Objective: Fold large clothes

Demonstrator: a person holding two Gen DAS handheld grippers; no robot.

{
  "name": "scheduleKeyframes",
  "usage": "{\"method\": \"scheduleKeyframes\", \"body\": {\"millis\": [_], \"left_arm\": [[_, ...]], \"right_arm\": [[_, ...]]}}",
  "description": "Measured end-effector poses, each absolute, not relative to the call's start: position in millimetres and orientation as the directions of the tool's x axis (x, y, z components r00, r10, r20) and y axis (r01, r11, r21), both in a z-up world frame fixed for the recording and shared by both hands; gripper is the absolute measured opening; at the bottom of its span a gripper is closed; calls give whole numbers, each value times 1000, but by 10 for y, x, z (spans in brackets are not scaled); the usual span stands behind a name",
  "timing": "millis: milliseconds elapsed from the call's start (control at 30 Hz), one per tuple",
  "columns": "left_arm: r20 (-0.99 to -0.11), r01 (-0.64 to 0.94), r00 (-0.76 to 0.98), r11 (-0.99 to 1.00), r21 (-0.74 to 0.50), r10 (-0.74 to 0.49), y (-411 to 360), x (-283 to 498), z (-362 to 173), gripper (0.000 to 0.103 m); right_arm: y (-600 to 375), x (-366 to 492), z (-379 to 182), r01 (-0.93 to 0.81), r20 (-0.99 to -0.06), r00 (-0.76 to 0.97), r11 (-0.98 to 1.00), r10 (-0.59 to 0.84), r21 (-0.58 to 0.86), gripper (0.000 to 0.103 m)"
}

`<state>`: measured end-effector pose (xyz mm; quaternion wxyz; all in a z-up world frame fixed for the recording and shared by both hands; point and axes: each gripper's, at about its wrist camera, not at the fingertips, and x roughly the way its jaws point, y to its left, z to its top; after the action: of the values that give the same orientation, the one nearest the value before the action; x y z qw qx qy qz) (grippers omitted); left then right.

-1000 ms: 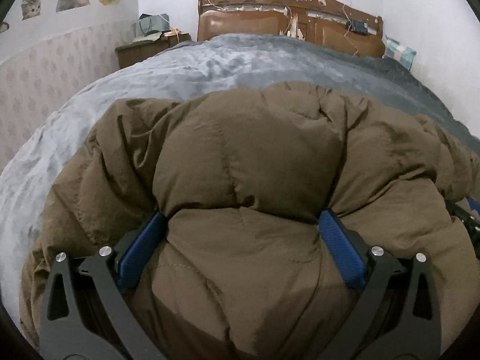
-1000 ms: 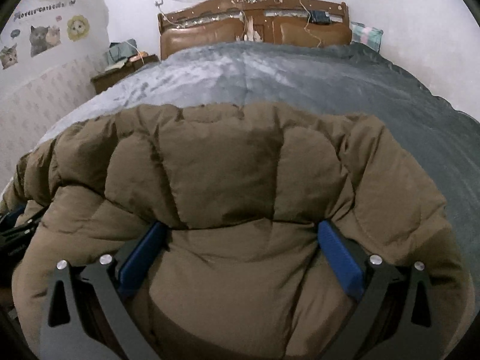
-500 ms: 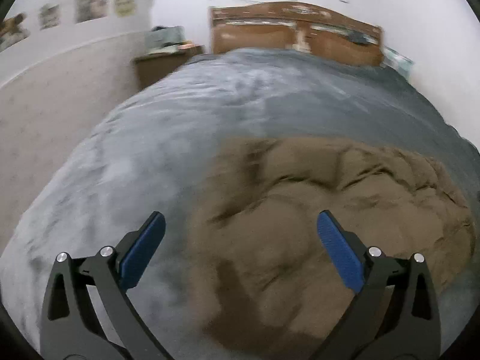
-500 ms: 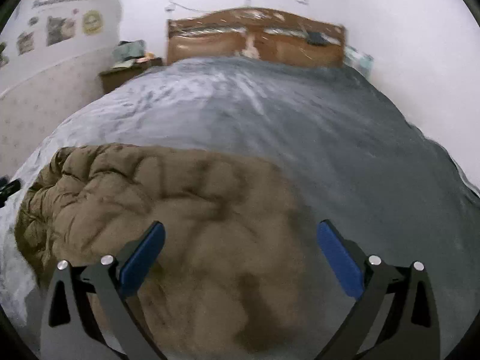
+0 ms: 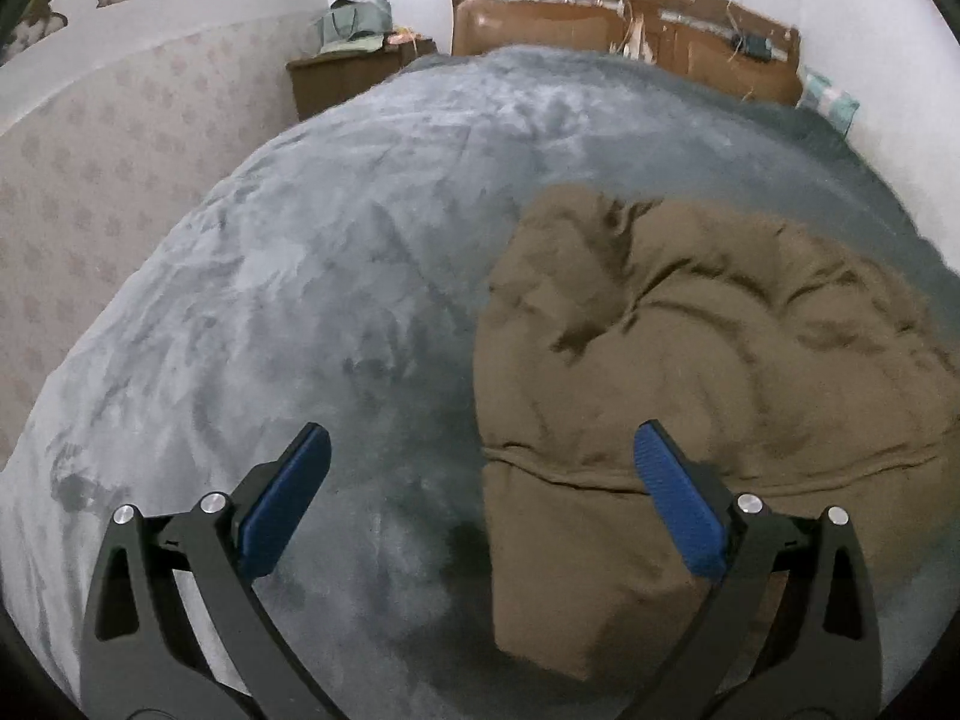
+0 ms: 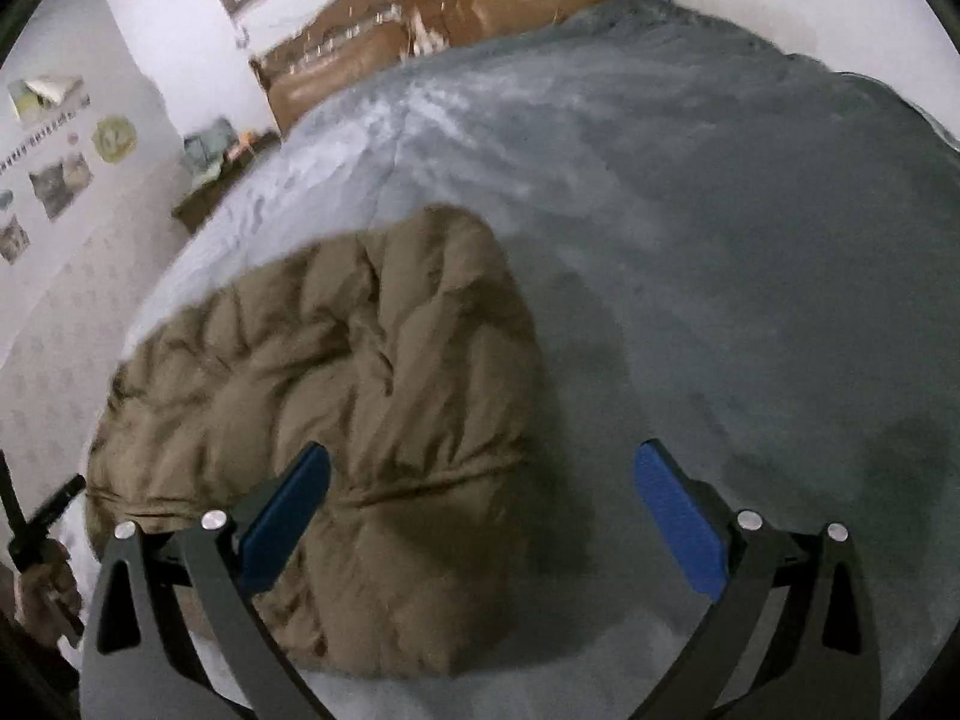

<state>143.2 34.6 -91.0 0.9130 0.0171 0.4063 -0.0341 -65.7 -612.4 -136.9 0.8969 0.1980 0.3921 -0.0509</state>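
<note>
A brown puffer jacket lies folded into a thick bundle on the grey bed cover. In the left wrist view it fills the right half. My left gripper hovers open above the jacket's left edge, with nothing between its blue pads. In the right wrist view the same jacket lies at the lower left. My right gripper stands open over the jacket's right edge and the bed cover, holding nothing.
A wooden headboard closes the far end of the bed. A nightstand with clutter stands by the left wall. A hand holding the other gripper's black handle shows at the lower left of the right wrist view.
One second ago both grippers pressed into the jacket. Both have since lifted and pulled back, the left swinging leftward and the right rightward, leaving the jacket lying on the bed.
</note>
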Motion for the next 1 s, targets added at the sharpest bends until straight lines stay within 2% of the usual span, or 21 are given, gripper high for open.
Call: {"method": "scheduleKeyframes", "body": {"millis": [100,167,200,233,300,333,400,433,467,500,533,600,800,1000], "left_arm": [[-785,74,613,996,-57,-91,306,1568,-1122,100],[-808,54,571,989,-137,-143,321,1640,-1274,100],[-820,41,548,985,-170,-165,323,1680,-1333,100],[-823,33,538,980,-197,-183,319,1712,-1372,100],[-820,19,527,968,-252,-224,326,1748,-1422,97],[-815,32,526,964,-266,-242,307,1752,-1433,91],[-798,86,522,949,-302,-301,221,1761,-1447,43],[-797,98,522,949,-298,-304,169,1752,-1423,40],[-795,105,530,953,-283,-295,128,1743,-1397,27],[-793,116,537,956,-269,-288,91,1732,-1369,22],[-790,115,540,956,-270,-289,95,1723,-1356,20],[-786,113,538,950,-291,-305,118,1696,-1292,15],[-757,172,563,942,-287,-333,74,1281,-769,13],[-766,205,536,935,-288,-354,239,735,-398,13]], "right_arm": [[-6085,-488,-1590,246,-748,652,897,128,368,101],[-6090,-462,-1678,251,-749,642,879,162,405,94],[-6085,-452,-1705,234,-744,639,872,196,431,76],[-6067,-445,-1714,213,-739,636,870,222,445,53],[-5968,-418,-1662,181,-740,632,885,230,429,43],[-5920,-407,-1632,177,-748,628,896,216,408,36],[-5852,-402,-1559,167,-749,630,906,205,389,27],[-5838,-420,-1515,164,-747,635,910,198,381,23],[-5812,-429,-1461,161,-742,643,914,188,372,22],[-5806,-447,-1412,157,-737,650,916,184,368,20],[-5787,-461,-1344,148,-731,658,921,180,360,16],[-5769,-528,-1177,112,-707,679,922,201,369,15],[-5729,-916,-608,44,-635,732,913,247,406,15],[-5765,-1429,-303,12,-641,712,907,288,421,15]]}}
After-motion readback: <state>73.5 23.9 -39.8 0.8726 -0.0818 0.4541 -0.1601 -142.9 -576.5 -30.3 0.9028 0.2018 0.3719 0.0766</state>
